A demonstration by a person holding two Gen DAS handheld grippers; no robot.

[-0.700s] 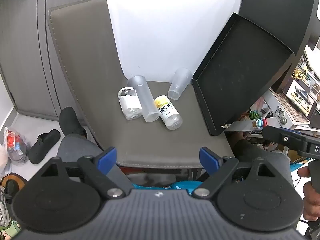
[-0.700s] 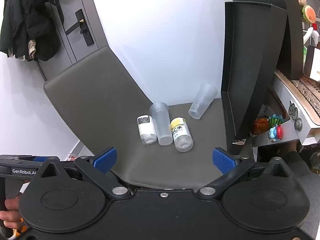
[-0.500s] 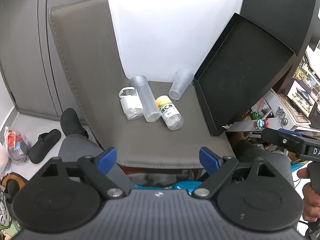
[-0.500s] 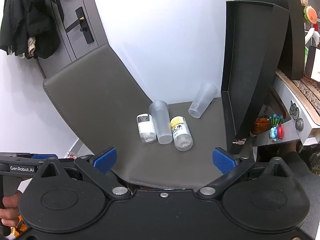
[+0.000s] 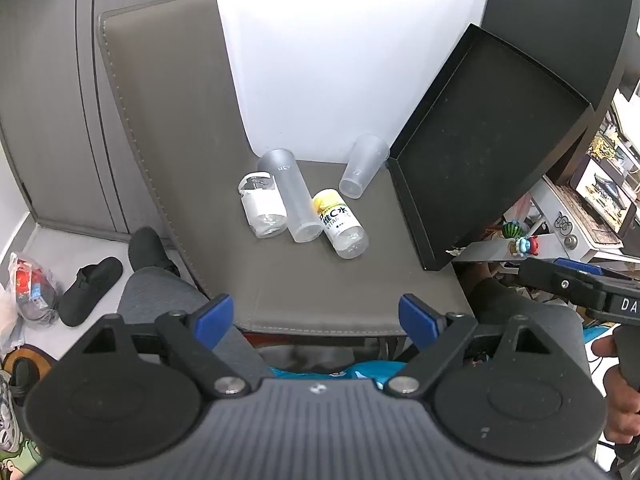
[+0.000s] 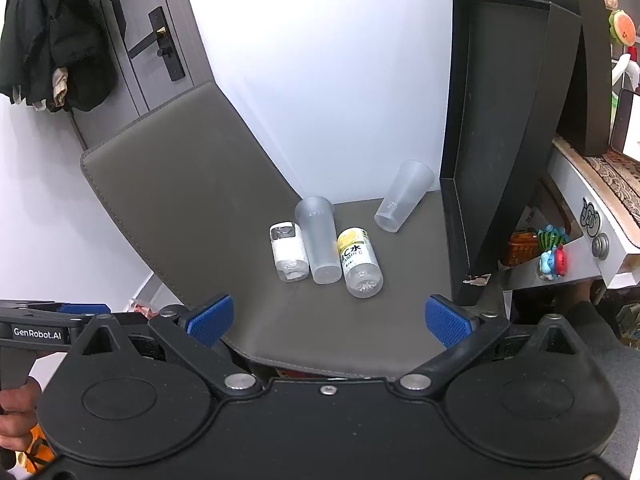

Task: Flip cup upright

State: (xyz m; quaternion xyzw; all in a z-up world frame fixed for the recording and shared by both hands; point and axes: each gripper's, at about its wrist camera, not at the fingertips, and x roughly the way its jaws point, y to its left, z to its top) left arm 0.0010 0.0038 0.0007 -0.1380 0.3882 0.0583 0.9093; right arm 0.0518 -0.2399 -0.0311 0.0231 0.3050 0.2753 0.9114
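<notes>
A tall frosted cup (image 5: 294,196) (image 6: 318,240) lies on its side on the grey chair seat (image 5: 320,280) (image 6: 320,320), between two lying bottles. A second clear cup (image 5: 363,166) (image 6: 404,196) lies tilted at the seat's back right, beside the black tray. My left gripper (image 5: 316,316) is open and empty, above the seat's front edge. My right gripper (image 6: 328,320) is open and empty, also near the front edge, well short of the cups.
A white-label bottle (image 5: 262,206) (image 6: 288,254) and a yellow-label bottle (image 5: 340,220) (image 6: 358,262) flank the tall cup. A black tray (image 5: 480,140) (image 6: 496,140) leans upright at the seat's right. The chair back (image 5: 168,120) rises on the left. Cluttered shelves are on the right.
Both grippers have shifted only slightly; the view has barely drifted. The cups and bottles have not moved.
</notes>
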